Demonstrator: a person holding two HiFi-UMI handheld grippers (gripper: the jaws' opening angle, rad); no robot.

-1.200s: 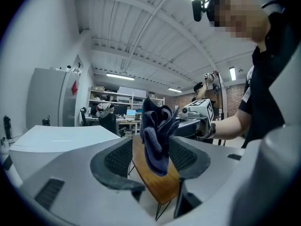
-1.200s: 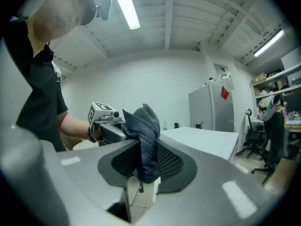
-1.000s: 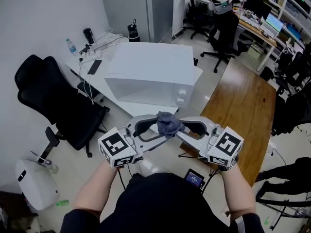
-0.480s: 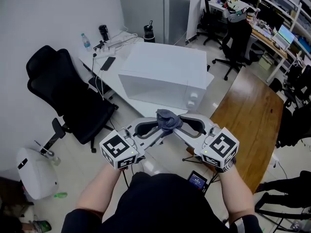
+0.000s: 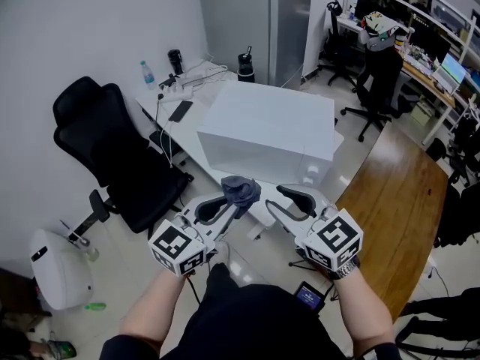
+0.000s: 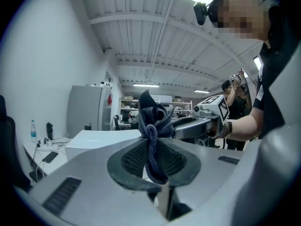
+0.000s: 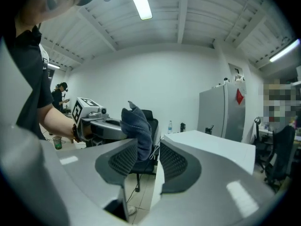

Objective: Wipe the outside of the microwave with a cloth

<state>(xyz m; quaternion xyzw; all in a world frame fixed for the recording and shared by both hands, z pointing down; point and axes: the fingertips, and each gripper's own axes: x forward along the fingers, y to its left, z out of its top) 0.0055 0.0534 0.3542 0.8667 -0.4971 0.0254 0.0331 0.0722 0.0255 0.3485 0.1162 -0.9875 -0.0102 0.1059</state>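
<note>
Grips the dark grey-blue cloth (image 5: 241, 190) in the left tongs (image 5: 237, 203), just closed down narrow onto its middle, with a bunched crest above the ribbed pads (image 6: 134, 158) and a short tail below. Holds the right tongs (image 5: 275, 199) wide and bare, just opened, close beside the cloth yet off it. Carries all this in the air in front of the white microwave (image 5: 266, 130) on the desk (image 5: 160, 100), short of the casing and not touching. Looks soft, light and limp: yields to any pinch, stays put between such pads, breaks nothing. Best kept where now pinched, through the thick of the wad, leaving a fat lobe forward of the tips for wiping; taken by a corner, likely to trail and smear unevenly. Seems dry, though hard to judge from these views. Calls for a flat, steady press on a casing probably smooth and slick, and for a re-fold once one face dirties. Expect no shifting of so bulky a box under light strokes.
</note>
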